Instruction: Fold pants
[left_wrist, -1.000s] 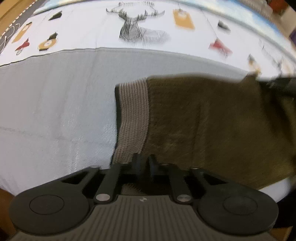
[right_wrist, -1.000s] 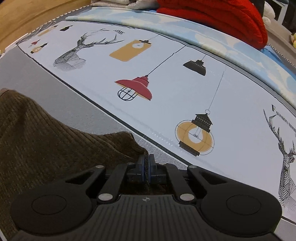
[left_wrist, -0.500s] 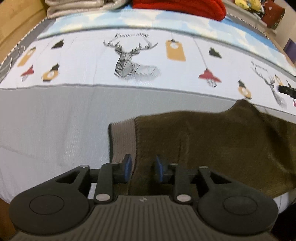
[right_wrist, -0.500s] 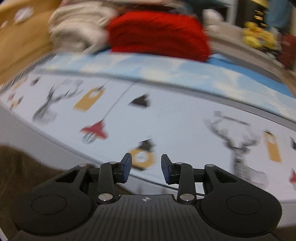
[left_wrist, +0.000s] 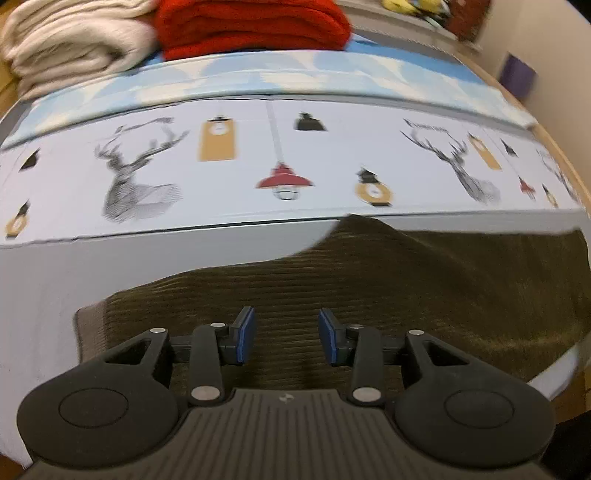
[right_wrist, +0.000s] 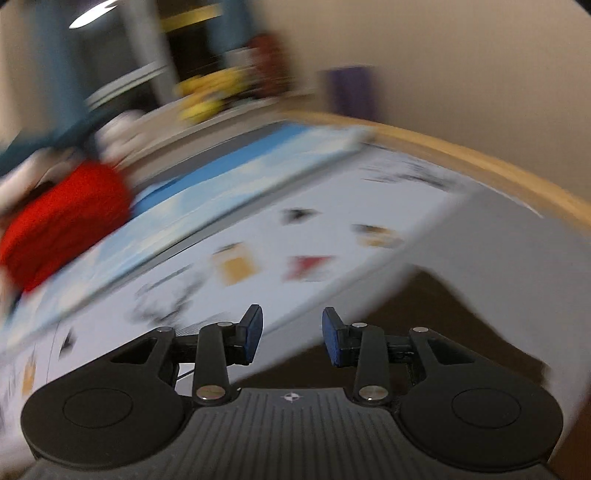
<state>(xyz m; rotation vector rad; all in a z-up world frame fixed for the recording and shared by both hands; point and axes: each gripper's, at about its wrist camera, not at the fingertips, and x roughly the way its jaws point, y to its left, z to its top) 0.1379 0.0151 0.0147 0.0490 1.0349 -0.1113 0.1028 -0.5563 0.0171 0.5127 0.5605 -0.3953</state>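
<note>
I have both tools off the cloth. The left gripper (left_wrist: 283, 335) has just been opening, its jaws now a moderate gap apart with nothing between them, hanging above the pants (left_wrist: 369, 291). These fill the lower middle and right of the left view, lying flat on the grey part of the bed (left_wrist: 110, 266) with the lighter ribbed cuff (left_wrist: 88, 332) at lower left.

The right gripper (right_wrist: 292, 336) has also just opened and is likewise empty; its view is badly smeared, with the pants a dark patch at lower right.

I judge the pants soft, ribbed corduroy: light, limp, not slippery or fragile, likely to sag and drag. I would pinch an edge through all layers, at the cuff end or a corner.

No container is in view. A red blanket (left_wrist: 251, 26) and a cream blanket (left_wrist: 74, 40) are stacked at upper left.
</note>
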